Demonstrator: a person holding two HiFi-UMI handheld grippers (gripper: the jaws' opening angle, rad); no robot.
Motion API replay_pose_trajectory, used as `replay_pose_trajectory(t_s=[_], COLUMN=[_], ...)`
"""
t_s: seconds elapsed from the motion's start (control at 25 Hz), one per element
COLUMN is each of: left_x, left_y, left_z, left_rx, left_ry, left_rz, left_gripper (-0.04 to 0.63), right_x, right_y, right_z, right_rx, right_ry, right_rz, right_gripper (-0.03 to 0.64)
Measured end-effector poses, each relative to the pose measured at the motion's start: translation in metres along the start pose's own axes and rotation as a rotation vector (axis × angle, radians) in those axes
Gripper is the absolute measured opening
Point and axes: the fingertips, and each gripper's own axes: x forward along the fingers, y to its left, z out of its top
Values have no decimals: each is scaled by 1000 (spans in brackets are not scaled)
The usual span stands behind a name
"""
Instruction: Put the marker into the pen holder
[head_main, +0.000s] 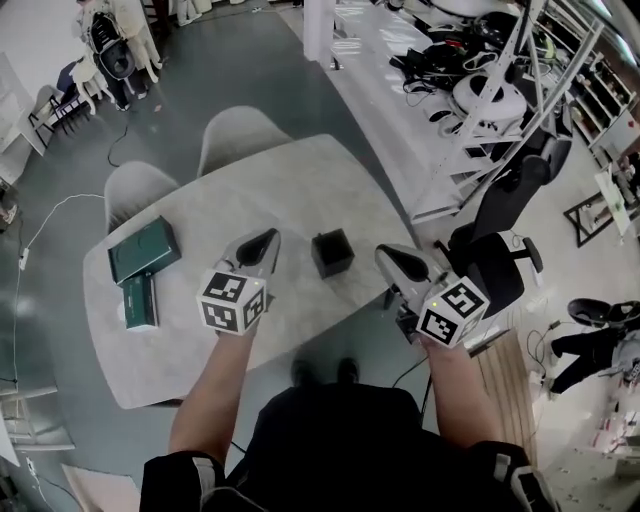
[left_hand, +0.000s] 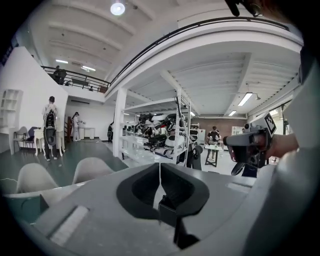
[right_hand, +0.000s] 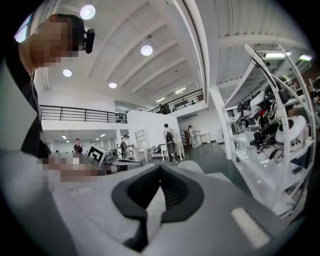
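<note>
The black square pen holder (head_main: 332, 252) stands on the pale grey table (head_main: 300, 175), near its front edge. I cannot make out a marker in any view. Both grippers hang above the table's front edge and point away from me, about level. My left gripper (head_main: 267, 239) (left_hand: 160, 166) is left of the holder, its jaws closed tip to tip with nothing between them. My right gripper (head_main: 386, 256) (right_hand: 160, 168) is right of the holder, over the table's edge, its jaws also together and empty. Each gripper view shows the other gripper off to the side.
A dark green box (head_main: 145, 249) and a teal case (head_main: 140, 302) lie at the table's left end. Two white chairs (head_main: 238, 132) stand at the far side. A black office chair (head_main: 500, 215) and a white rack (head_main: 480, 100) are at the right. People stand far off.
</note>
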Motion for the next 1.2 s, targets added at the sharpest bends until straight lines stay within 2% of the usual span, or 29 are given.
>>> replay_pose_trajectory(t_s=[0.12,0.24,0.52,0.88,1.08,1.2], left_x=[-13,-19,-20,-15,-2,8], left_y=[-5,-13,-21,-26,-32,-40], left_z=[13,18,18,28,27,3], left_rx=[-20,-40,-34,-27,9,-20], left_ry=[-31,-56,-55,-64,-109,-99], left_rz=[49,77,101,104,94,79], left_gripper=[17,17,17,17,15,15], right_x=[-3,-6,-4,-6,7,6], right_y=[-3,-6,-7,-16,-29,-37], right_z=[23,27,16,26,6,-18], right_rx=[-14,-39,-39,-78,-123,-118], right_ry=[-61,-70,-46,-48,-33,-24], right_rz=[8,26,58,59,27,-12], right_gripper=[3,2,2,2,2,2])
